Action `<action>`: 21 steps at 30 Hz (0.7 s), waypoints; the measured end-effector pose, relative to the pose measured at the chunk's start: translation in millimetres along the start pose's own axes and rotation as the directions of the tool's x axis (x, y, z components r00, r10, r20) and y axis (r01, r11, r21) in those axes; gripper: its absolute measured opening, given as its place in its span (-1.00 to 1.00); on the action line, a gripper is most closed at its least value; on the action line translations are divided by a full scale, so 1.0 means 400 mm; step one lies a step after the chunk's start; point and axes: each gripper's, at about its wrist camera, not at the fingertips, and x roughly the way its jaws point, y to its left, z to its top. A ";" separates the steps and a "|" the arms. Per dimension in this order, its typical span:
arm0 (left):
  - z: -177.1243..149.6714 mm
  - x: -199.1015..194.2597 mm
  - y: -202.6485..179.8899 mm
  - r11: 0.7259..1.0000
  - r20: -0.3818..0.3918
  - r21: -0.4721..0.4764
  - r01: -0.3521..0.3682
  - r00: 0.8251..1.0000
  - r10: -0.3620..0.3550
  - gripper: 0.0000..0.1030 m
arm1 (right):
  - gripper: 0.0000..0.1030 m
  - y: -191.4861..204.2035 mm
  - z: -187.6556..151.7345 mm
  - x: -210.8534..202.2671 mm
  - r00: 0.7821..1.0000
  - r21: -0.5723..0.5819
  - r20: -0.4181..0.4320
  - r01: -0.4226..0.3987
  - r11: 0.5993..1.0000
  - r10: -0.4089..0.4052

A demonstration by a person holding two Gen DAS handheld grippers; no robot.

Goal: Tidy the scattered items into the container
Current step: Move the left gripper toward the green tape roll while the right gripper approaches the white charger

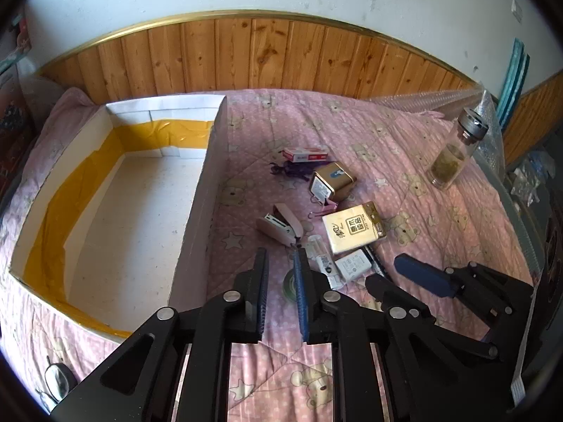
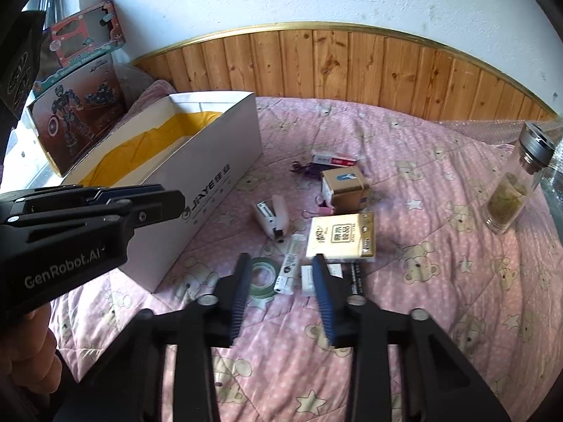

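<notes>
**Box empty, items loose on the quilt, both grippers carrying nothing**

At the far left, toy boxes (image 2: 81, 81) stand against the wall. Next to them lies the white cardboard box (image 1: 197, 190), open-topped, lined with yellow tape, nothing inside it. The left gripper (image 1: 281, 263) hangs just right of the box's near end, above the pink bear-print quilt (image 1: 440, 218); its jaws are drawn in as close as they go, with nothing between them.

To the right of the box the scattered items lie in a loose cluster: a pink stapler (image 1: 281, 223), a green tape roll (image 2: 262, 276) nearest the viewer, a white tube (image 2: 288, 263), a red-and-white packet (image 1: 305, 154) at the far end, a gold tin (image 1: 332, 181), and a cream tissue pack (image 1: 353, 228) with a white charger (image 1: 353, 263) just in front of it.

The right gripper (image 2: 281, 274) hovers over the near edge of this cluster, jaws slightly apart, gripping nothing.

Well apart, at the far right, a glass bottle (image 1: 457, 151) stands upright.
</notes>
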 end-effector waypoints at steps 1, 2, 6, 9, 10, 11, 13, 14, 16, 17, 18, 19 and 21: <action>-0.001 -0.001 0.002 1.000 0.000 -0.007 0.000 1.000 0.000 -0.76 | -0.47 0.005 -0.001 0.000 1.000 -0.004 0.001 -0.006 1.000 0.006; 0.000 -0.001 0.004 1.000 -0.001 -0.012 0.002 1.000 -0.002 -0.78 | -0.53 0.009 0.000 -0.002 1.000 -0.008 0.002 -0.013 1.000 0.013; -0.002 -0.006 0.011 1.000 0.005 -0.027 0.000 1.000 0.001 -0.83 | -0.65 0.026 0.002 -0.007 0.999 -0.027 0.006 -0.034 0.999 0.034; -0.002 -0.009 0.013 1.000 0.010 -0.030 -0.001 1.000 0.001 -0.85 | -0.69 0.037 0.006 -0.011 0.999 -0.042 0.007 -0.037 0.998 0.038; -0.004 -0.009 0.014 1.000 0.010 -0.031 0.001 1.000 0.000 -0.86 | -0.70 0.040 0.007 -0.011 0.999 -0.047 0.007 -0.039 0.998 0.040; -0.003 -0.010 0.015 0.999 0.010 -0.032 0.001 1.000 -0.001 -0.87 | -0.71 0.043 0.006 -0.012 0.999 -0.050 0.008 -0.041 0.998 0.041; -0.004 -0.010 0.015 0.999 0.011 -0.032 0.001 1.000 -0.001 -0.89 | -0.73 0.047 0.008 -0.013 0.999 -0.054 0.008 -0.045 0.997 0.046; -0.004 -0.011 0.017 0.999 0.012 -0.032 0.003 1.000 -0.002 -0.90 | -0.76 0.048 0.010 -0.015 0.999 -0.057 0.009 -0.048 0.997 0.048; -0.005 -0.013 0.018 1.000 0.017 -0.029 0.004 1.000 -0.004 -0.91 | -0.77 0.052 0.010 -0.015 0.999 -0.064 0.010 -0.051 0.997 0.051; -0.005 -0.014 0.016 1.000 0.018 -0.028 0.004 1.000 -0.004 -0.92 | -0.77 0.054 0.010 -0.016 0.999 -0.068 0.011 -0.052 0.996 0.053; -0.006 -0.016 0.016 1.000 0.020 -0.029 0.005 1.000 -0.005 -0.92 | -0.78 0.057 0.010 -0.017 0.998 -0.070 0.011 -0.053 0.996 0.054; -0.006 -0.016 0.016 0.999 0.021 -0.032 0.007 1.000 -0.006 -0.92 | -0.78 0.058 0.010 -0.017 0.998 -0.071 0.011 -0.055 0.996 0.056; -0.004 -0.019 0.017 0.999 0.022 -0.035 0.005 1.000 -0.004 -0.92 | -0.77 0.061 0.009 -0.018 0.998 -0.071 0.011 -0.057 0.996 0.058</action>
